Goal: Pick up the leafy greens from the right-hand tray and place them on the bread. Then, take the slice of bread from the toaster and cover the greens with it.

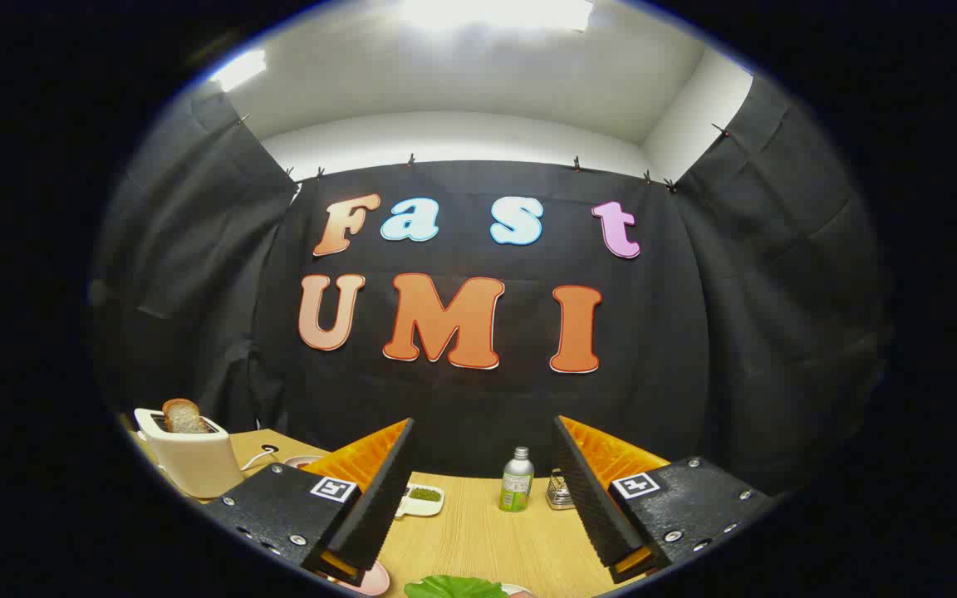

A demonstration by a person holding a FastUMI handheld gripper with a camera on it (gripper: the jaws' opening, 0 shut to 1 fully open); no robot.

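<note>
My gripper (483,498) is held above the wooden table with its two orange-and-black fingers (379,498) spread wide apart and nothing between them. The leafy greens (455,587) lie low between the fingers, close under the camera, with the rim of a tray (516,589) just showing beside them. A pink plate (372,579) peeks out under the left finger; whatever lies on it is hidden. Far off to the left stands a cream toaster (192,461) with a slice of bread (184,416) sticking up out of its slot.
Beyond the fingers stand a small white dish of something green (423,499), a silver-and-green bottle (517,480) and a small metal object (560,492). Another pink plate edge (304,459) and the toaster's cord (261,455) lie behind the left finger. The black cloth wall closes the back.
</note>
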